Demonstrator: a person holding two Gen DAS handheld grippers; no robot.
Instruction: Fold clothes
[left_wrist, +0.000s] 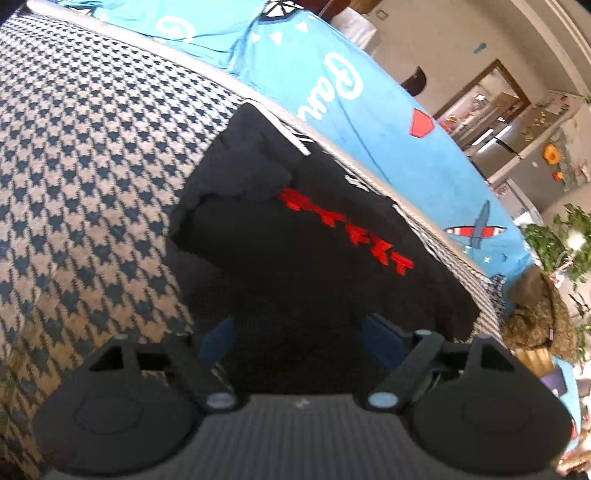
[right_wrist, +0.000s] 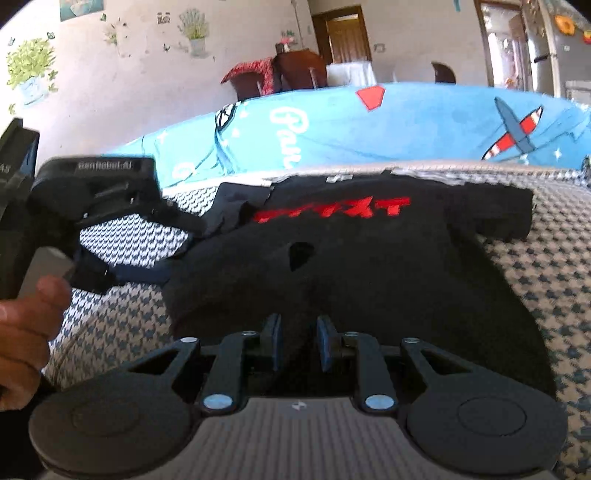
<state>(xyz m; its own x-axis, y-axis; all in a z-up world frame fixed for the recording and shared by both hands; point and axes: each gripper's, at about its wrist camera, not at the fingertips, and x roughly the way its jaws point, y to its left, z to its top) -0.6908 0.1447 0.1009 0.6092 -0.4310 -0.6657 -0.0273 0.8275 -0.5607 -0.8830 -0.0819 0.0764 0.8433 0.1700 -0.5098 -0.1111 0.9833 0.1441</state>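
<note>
A black fabric garment with red lettering (right_wrist: 354, 258) lies on a surface covered in blue-and-beige houndstooth cloth (left_wrist: 92, 166), close to that surface's far edge. Beyond the edge spreads a bright blue sheet printed with aeroplanes and white script (right_wrist: 424, 122).

The right hand-held gripper (right_wrist: 298, 343) sits at the garment's near hem, its blue-padded fingers narrow with a ridge of black cloth pinched between them. The left hand-held gripper (left_wrist: 299, 332) hovers over the garment's side with its fingers spread wide and nothing between them; the right wrist view shows it at the left edge of the garment, held by a person's hand (right_wrist: 22, 325).

The garment looks partly bunched, with a rumpled flap near the lettering, so how far the folding has gone cannot be judged. To fold cleanly, the right grip likely needs to keep hold of the whole hem thickness, while the left one takes a matching edge so both lift evenly and the cloth lands flat, without dragging the houndstooth cover.
</note>
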